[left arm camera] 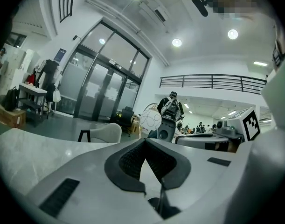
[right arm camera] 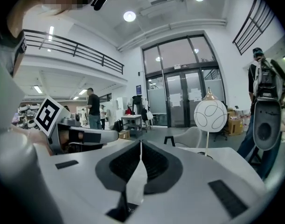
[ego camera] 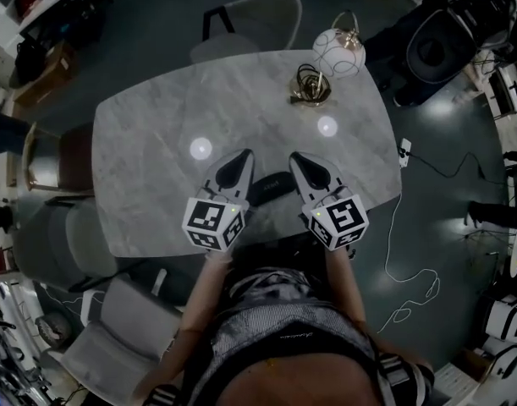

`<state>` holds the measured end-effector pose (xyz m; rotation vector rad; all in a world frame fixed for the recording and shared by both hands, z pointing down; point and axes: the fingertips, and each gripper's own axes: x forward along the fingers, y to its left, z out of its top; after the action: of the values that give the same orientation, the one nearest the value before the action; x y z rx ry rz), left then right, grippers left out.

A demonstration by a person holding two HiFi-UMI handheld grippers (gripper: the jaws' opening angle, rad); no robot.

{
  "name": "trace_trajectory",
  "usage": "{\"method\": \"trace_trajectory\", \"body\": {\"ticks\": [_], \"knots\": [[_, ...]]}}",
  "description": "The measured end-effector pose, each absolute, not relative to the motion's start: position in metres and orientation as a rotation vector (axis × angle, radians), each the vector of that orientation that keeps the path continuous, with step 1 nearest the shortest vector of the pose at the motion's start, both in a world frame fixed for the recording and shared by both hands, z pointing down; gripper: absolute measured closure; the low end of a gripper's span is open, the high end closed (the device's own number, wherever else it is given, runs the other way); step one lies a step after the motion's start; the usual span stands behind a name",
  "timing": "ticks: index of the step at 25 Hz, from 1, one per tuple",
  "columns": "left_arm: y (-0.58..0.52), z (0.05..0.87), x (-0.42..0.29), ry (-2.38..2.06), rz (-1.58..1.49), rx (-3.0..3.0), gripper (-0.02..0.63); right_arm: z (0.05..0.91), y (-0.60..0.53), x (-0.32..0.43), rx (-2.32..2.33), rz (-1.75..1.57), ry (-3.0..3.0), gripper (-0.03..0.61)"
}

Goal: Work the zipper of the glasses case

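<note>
Your left gripper [ego camera: 239, 161] is closed. In the left gripper view the jaw tips meet, with nothing pinched between them. Your right gripper [ego camera: 299, 161] is closed too: its own view shows the tips pressed together and nothing in the grip.

Both grippers sit over the near part of the bench [ego camera: 148, 142], angled slightly inward, with their tips pointing toward the bench middle.

The glasses case [ego camera: 271, 187] is a dark oblong lying flat on the bench, crosswise between the two gripper bodies and behind both tips. Neither gripper has hold of it. The case ends come close to the gripper sides, but you can't tell from the head view whether they touch.

The near bench edge runs just under your marker cubes, so there is little room on your side of the case. Ahead of the tips is open marble. The lamp [ego camera: 338, 52] stands at the far right corner, well apart from both grippers. A far chair [ego camera: 256, 19] sits beyond the far edge and a side chair [ego camera: 48, 161] sits at the left edge.
</note>
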<state>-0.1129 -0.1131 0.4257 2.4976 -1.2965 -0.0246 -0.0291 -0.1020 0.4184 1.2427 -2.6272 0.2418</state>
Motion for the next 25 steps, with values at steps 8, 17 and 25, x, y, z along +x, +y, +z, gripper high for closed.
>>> {"method": "trace_trajectory", "body": {"ticks": [8,17,25], "knots": [[-0.125,0.426,-0.108,-1.425,-0.032,2.418,0.614,0.419,-0.121,-0.029,1.069,0.227,-2.675,0.515],[-0.123,0.434,-0.103,-1.496,0.022,2.375,0.614,0.432,-0.127,-0.029,0.95,0.231,-2.682,0.515],[-0.114,0.472,-0.111,-1.508,0.137,2.301,0.614,0.469,-0.123,-0.032,0.867,0.222,-2.597,0.515]]}}
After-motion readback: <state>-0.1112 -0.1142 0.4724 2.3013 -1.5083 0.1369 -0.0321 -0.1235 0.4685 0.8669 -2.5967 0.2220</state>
